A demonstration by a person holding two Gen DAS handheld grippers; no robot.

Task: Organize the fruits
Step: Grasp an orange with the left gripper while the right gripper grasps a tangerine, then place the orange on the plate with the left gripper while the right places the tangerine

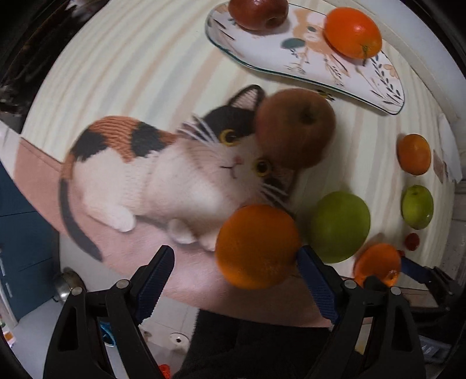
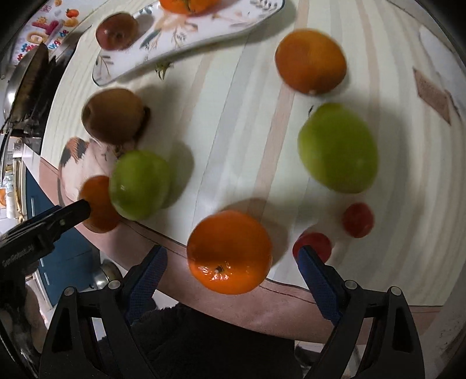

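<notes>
In the left wrist view my left gripper (image 1: pixel 234 256) points down, open, with an orange (image 1: pixel 257 246) between its blue pads, close to the right one. A green apple (image 1: pixel 339 226) and a brown apple (image 1: pixel 295 128) lie beside it. In the right wrist view my right gripper (image 2: pixel 233 256) is open around another orange (image 2: pixel 230 252), with gaps on both sides. A patterned plate (image 1: pixel 364 78) at the far side carries a red apple (image 1: pixel 257 13) and an orange (image 1: pixel 352 32).
Loose on the striped, cat-print tablecloth (image 1: pixel 131 73) are one more orange (image 2: pixel 310 62), a second green apple (image 2: pixel 337 148) and two small red fruits (image 2: pixel 358 220). The table edge (image 2: pixel 291 294) runs just under both grippers. A blue cabinet (image 1: pixel 23 233) stands below left.
</notes>
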